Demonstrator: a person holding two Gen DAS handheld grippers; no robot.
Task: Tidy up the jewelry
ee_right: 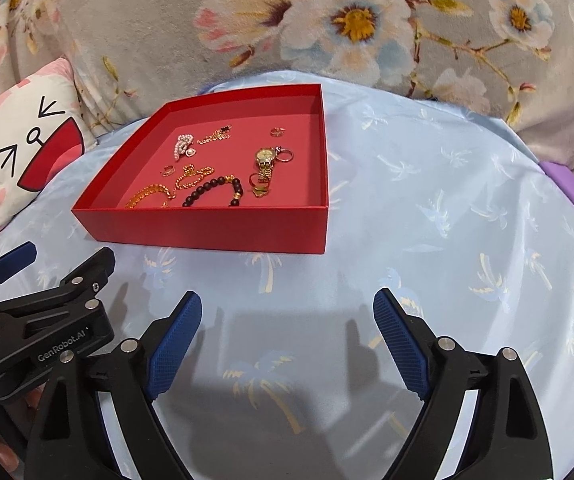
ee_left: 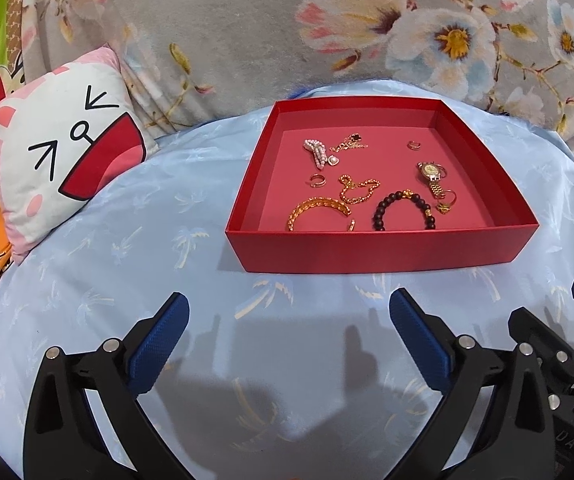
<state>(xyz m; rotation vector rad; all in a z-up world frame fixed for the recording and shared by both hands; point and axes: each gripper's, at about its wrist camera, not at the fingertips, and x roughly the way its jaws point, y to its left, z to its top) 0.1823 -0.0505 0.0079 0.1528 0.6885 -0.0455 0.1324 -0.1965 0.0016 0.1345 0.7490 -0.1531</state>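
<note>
The red box's [ee_left: 383, 250] near wall perhaps hides some jewelry.

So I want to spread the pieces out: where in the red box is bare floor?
In the red box, the left strip beside the pearl piece and the back strip along the far wall are bare. So is the right edge past the gold watch. The centre and front, around the dark bead bracelet, are crowded.
</note>
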